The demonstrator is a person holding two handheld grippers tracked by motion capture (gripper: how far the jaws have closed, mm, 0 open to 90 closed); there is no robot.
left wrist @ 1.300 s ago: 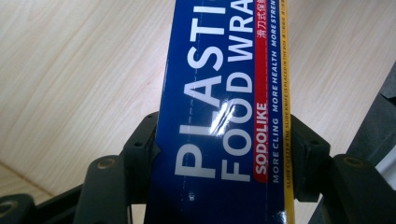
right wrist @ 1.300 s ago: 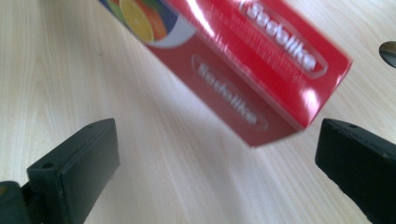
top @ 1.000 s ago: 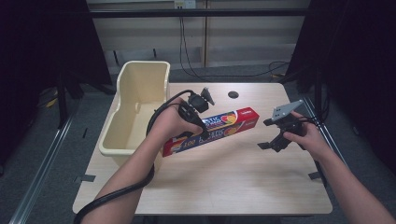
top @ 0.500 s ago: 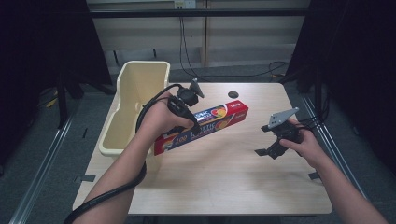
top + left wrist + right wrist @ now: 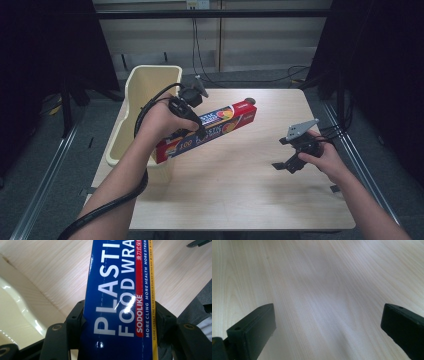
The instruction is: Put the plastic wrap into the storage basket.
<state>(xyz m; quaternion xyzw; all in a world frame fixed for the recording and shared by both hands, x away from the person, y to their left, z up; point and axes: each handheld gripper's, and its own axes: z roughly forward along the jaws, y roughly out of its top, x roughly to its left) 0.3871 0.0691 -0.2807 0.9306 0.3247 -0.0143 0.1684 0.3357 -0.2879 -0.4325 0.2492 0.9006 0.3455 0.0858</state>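
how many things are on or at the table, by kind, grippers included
plastic wrap box: 1
cream bin: 1
small dark round thing on the table: 1
grippers: 2, left gripper and right gripper
total: 5

right tool (image 5: 328, 327): jaws spread wide, nothing between | below: bare pale wood table (image 5: 324, 285)
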